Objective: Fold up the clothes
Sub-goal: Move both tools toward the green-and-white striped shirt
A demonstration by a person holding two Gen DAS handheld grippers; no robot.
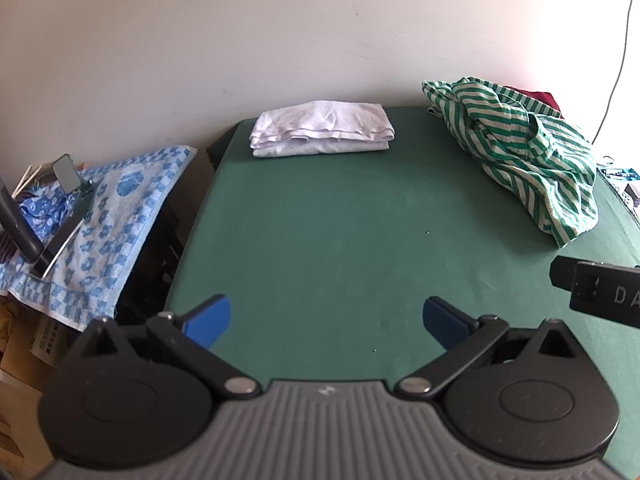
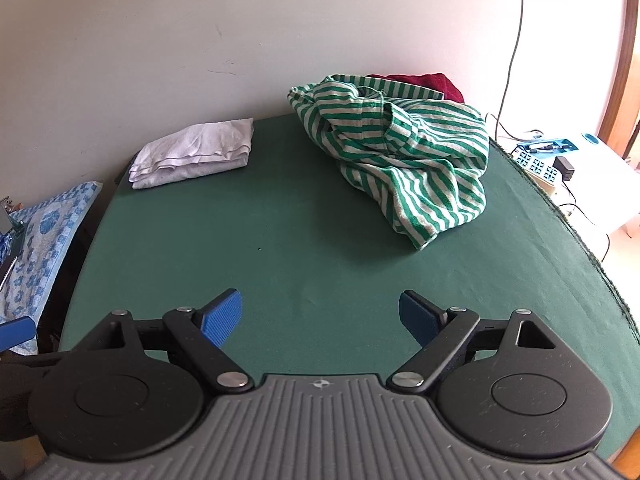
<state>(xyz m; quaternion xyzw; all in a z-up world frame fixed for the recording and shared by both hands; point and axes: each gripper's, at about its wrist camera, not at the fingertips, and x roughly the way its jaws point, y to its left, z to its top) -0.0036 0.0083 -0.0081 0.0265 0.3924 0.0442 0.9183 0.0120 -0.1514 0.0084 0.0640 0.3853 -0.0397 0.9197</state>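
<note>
A crumpled green-and-white striped shirt lies in a heap at the far right of the green table. A folded white garment rests at the far edge by the wall. A dark red cloth peeks out behind the striped shirt. My left gripper hovers open over the near table, nothing between its blue pads. My right gripper is likewise open and empty, well short of the striped shirt. A part of the right gripper shows at the right edge of the left wrist view.
A blue-and-white floral towel covers a surface left of the table, with a phone on a stand on it. A cable hangs down the wall at right, above a low white surface with a blue tray.
</note>
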